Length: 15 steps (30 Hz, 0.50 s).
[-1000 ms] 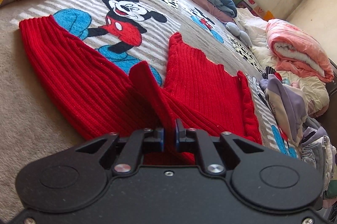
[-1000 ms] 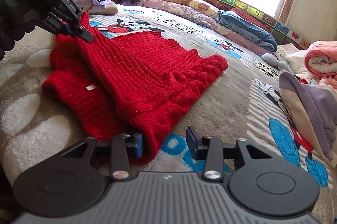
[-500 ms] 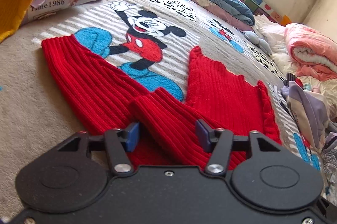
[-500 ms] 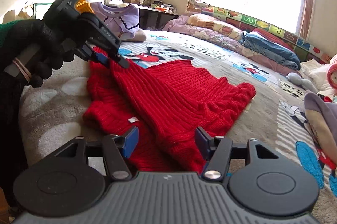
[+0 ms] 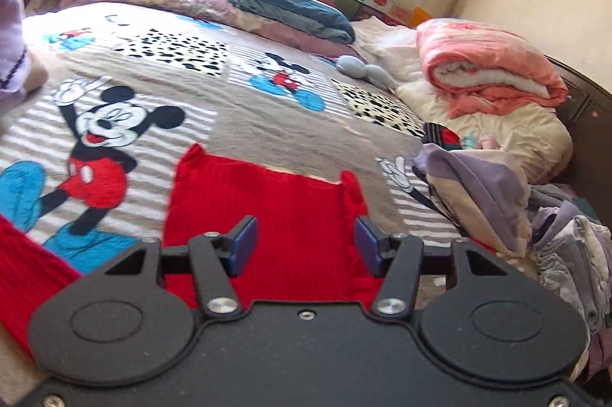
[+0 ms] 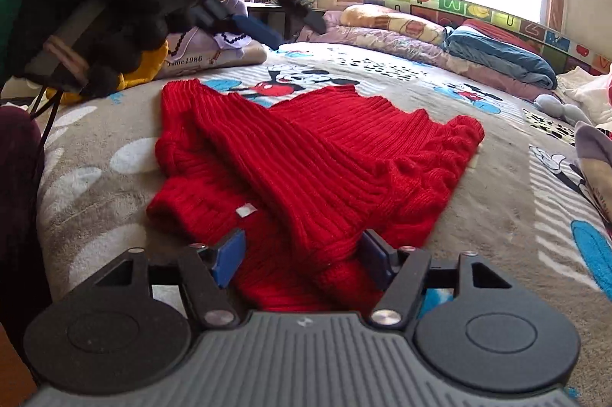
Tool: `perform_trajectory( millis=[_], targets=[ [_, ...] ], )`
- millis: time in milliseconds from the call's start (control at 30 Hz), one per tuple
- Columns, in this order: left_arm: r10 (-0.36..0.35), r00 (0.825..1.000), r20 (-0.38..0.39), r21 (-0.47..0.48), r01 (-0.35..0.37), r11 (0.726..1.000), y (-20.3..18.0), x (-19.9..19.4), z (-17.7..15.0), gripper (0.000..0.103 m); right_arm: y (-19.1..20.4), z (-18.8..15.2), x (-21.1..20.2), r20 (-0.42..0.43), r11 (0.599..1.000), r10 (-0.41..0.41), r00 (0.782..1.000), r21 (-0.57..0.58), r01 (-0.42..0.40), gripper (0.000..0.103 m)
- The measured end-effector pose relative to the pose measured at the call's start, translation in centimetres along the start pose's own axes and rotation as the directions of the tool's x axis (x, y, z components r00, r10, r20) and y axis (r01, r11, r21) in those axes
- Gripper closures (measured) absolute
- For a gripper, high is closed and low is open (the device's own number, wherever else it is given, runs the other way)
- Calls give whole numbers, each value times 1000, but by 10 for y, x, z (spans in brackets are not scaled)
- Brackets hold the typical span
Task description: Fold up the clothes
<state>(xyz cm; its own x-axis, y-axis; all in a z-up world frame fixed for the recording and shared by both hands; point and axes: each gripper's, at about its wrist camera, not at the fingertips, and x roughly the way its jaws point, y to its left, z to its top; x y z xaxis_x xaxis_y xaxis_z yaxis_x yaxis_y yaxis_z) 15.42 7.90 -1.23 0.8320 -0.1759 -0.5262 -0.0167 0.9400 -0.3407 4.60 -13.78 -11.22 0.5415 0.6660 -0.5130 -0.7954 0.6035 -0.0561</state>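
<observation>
Red ribbed sweater point(image 6: 313, 170) lies on the cartoon-mouse blanket point(image 6: 508, 215) that covers the bed, right in front of both tools. Right gripper point(image 6: 302, 259) sits low over the near edge of the knit; its jaws have just been opening and now stand wide apart, with a fold of red cloth lying between the blue pads but not pinched. Left gripper point(image 5: 304, 244) has let go too: its jaws have been opening and stand about half apart over the far hem with nothing in them, and in the right wrist view it is raised above the bed in a black-gloved hand point(image 6: 114, 13).

As for progress, one sleeve is laid slantwise across the body and the collar end looks turned in, a small white tag point(image 6: 244, 211) showing, so the first folds seem done. Judging by the spread shape, the body is yet to be doubled over. A heap of unfolded clothes point(image 5: 535, 215) waits at the right.

Beyond the sweater, a lilac garment point(image 6: 214, 53) reads "Time1986". Letter tiles run under the window; I can't read them surely.
</observation>
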Motion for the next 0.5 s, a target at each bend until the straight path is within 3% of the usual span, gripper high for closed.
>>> perform_trajectory(
  millis=[167,333,433,467,500],
  targets=[
    [-35,995,-93,48,39,998,-38,81,27,48,-2,0,0,-7,1000,14,1000,22,-14,33],
    [20,990,-143,89,-7,996,-46,149,34,49,-3,0,1,-13,999,24,1000,41,-24,32],
    [35,987,-154,30,-31,999,-36,172,36,50,-4,1,0,-14,998,32,999,55,-32,32],
    [23,986,-165,-2,-24,1000,-32,177,36,53,-4,1,0,-14,998,34,999,55,-33,32],
    [21,983,-182,-19,-25,1000,-29,183,36,68,-4,1,0,-14,998,35,999,55,-34,32]
  ],
)
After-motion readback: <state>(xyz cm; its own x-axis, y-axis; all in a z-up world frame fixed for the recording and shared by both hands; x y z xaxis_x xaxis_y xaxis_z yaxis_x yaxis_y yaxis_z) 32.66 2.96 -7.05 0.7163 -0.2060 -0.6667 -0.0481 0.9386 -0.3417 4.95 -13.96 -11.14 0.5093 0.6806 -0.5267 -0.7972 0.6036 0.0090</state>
